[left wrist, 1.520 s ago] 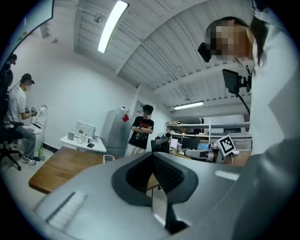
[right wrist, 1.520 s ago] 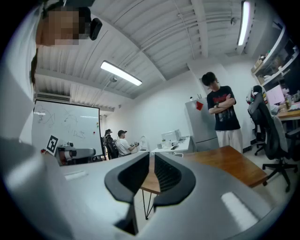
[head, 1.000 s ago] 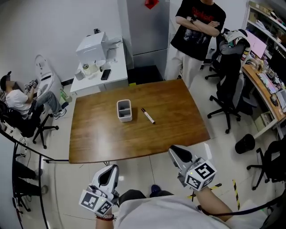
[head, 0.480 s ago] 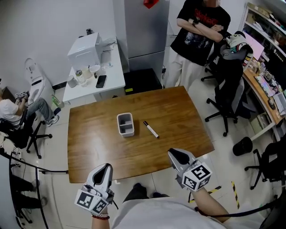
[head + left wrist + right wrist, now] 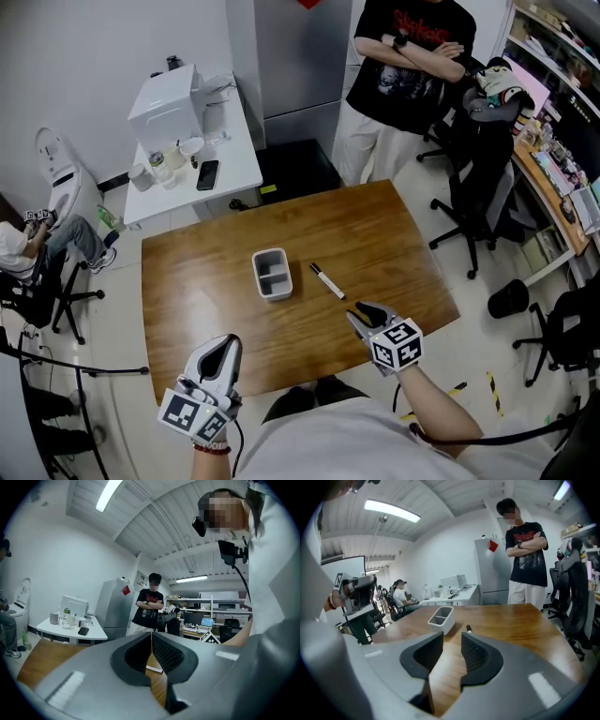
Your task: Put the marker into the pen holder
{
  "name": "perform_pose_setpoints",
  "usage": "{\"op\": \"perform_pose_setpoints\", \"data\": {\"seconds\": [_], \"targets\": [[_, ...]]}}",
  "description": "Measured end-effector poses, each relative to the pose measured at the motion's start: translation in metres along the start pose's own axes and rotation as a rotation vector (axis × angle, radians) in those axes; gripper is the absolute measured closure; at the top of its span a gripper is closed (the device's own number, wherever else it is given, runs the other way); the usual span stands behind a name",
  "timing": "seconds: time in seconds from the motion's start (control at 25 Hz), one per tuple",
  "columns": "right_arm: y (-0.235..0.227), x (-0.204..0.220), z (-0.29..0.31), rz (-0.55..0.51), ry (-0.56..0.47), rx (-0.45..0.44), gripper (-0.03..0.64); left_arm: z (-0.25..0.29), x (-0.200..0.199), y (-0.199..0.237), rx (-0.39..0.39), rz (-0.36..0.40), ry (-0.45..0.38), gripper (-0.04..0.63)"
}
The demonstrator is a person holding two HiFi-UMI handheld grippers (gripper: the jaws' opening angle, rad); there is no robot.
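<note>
Right tongs (image 5: 356, 310) opening, empty, have advanced toward the marker (image 5: 328, 281); left tongs (image 5: 225, 344) apparently pressed together.

Right gripper (image 5: 362, 310) advanced over table (image 5: 192, 281) edge toward marker (image 5: 328, 281) — jaws opening, apparently empty.

The wooden table (image 5: 206, 281) bears a grey pen holder (image 5: 272, 274) and a marker (image 5: 327, 280) nearby.

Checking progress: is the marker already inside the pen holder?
No, the marker lies flat on the table beside the pen holder, not touching it.
</note>
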State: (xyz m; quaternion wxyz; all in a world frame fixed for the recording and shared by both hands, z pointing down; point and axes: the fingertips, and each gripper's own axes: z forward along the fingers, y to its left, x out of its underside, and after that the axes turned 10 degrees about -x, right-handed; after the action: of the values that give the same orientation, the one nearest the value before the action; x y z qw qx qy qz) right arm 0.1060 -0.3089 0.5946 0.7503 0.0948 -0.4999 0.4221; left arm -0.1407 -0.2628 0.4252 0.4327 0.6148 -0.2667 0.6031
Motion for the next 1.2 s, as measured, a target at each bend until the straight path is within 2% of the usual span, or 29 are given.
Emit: {"op": "perform_pose_setpoints", "data": {"seconds": [0.12,0.44,0.68,0.76,0.84,1.04,1.2], "targets": [[-0.023,0.007,0.029,-0.023,0.075,-0.009,0.518,0.003,0.002,0.012,-0.050,-0.028,0.000,0.603],[-0.073,0.041,0.087,-0.035,0.268,0.015,0.511,-0.019,0.009,0.047,-0.219,-0.047,0.006,0.603],[-0.083,0.074,0.113,-0.059,0.420,0.010,0.491,-0.016,0.008,0.039,-0.223,-0.048,0.015,0.603],[-0.088,0.073,0.116,-0.054,0.429,0.028,0.499,-0.013,0.007,0.041,-0.228,-0.057,0.013,0.603],[-0.091,0.073,0.116,-0.064,0.437,0.032,0.549,-0.009,0.007,0.044,-0.235,-0.070,0.015,0.603],[-0.094,0.072,0.113,-0.090,0.474,0.019,0.554,0.002,0.012,0.042,-0.217,-0.075,0.032,0.603],[-0.082,0.047,0.108,-0.107,0.401,-0.010,0.554,0.005,0.009,0.046,-0.217,-0.078,0.020,0.603]]}}
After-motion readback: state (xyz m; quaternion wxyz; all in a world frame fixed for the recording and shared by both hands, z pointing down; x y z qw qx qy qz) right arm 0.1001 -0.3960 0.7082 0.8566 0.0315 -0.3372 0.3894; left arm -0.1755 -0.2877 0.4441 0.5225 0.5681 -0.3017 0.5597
